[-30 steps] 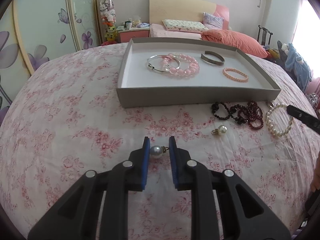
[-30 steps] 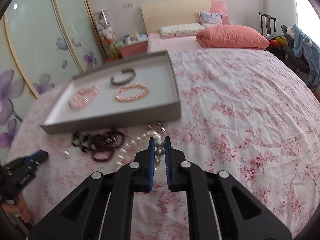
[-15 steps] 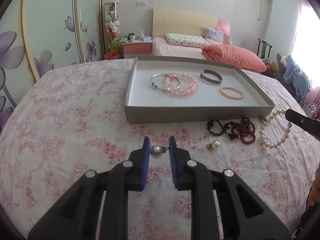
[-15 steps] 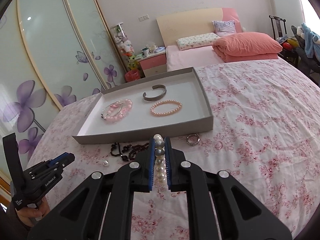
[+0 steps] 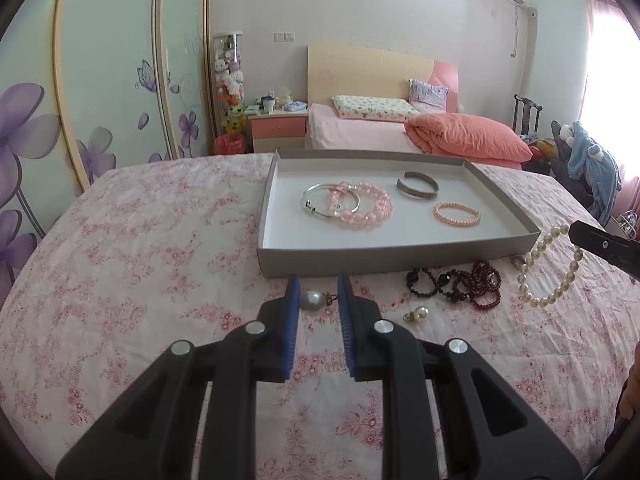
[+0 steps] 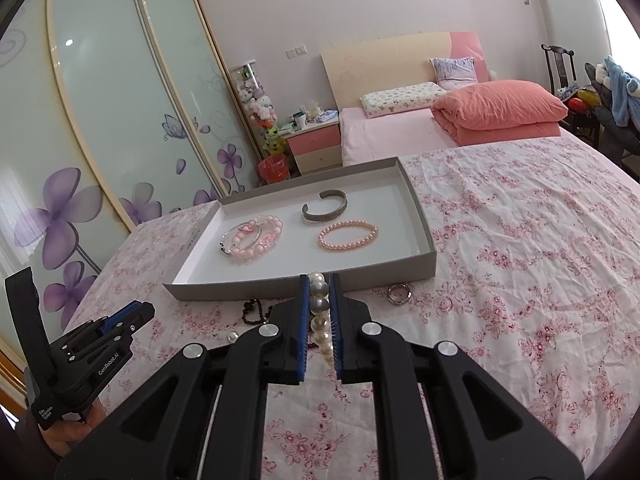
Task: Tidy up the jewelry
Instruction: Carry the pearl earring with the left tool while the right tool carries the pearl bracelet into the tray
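Floral bedspread (image 5: 140, 280), left hand-held gripper (image 5: 318, 300) pinching pearl earring (image 5: 313, 302)

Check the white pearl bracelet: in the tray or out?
Out. The white pearl bracelet hangs from the right gripper, outside the tray.

"GenRobot.AI" in white on the left gripper (image 6: 134, 312), lower label unreadable

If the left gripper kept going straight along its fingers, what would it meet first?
Most likely the near wall of the grey tray, just beyond the left gripper shut on the pearl earring; depth is uncertain, so it might touch the bedspread first.
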A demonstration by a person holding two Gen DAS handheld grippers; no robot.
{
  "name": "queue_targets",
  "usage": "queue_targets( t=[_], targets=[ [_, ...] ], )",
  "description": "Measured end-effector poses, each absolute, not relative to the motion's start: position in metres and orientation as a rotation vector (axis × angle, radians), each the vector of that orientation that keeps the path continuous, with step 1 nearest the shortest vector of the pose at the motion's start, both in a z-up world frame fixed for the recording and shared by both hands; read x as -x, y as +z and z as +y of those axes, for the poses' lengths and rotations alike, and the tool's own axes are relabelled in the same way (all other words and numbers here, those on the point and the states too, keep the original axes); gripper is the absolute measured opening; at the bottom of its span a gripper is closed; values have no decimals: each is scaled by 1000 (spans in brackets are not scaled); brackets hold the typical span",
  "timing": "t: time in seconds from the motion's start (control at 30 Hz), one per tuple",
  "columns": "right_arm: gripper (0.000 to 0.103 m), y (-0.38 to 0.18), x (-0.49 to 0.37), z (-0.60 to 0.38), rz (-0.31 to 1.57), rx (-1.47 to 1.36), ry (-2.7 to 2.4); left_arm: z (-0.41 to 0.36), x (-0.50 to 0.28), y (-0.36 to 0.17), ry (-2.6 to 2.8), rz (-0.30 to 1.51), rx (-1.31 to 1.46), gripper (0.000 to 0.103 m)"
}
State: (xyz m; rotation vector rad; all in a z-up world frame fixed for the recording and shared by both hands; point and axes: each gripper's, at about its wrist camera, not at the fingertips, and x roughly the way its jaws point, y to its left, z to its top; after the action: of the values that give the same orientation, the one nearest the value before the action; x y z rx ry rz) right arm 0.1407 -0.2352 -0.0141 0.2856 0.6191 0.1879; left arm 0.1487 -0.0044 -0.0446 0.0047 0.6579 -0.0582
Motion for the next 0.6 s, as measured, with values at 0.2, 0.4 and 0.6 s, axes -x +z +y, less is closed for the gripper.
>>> queue_targets(
  t=[0.2,0.4,0.6],
  targets=[
    [10,0,-132,-231,558,-269,186,-7,-144,-33,-56,609,-18,20],
    [10,16,-124,-227,487,-256,190,-13,-135,-21,-59,546,-38,20],
    [10,30,-116,-220,421,-231,198,-18,-129,-9,-63,492,-50,20]
  ],
)
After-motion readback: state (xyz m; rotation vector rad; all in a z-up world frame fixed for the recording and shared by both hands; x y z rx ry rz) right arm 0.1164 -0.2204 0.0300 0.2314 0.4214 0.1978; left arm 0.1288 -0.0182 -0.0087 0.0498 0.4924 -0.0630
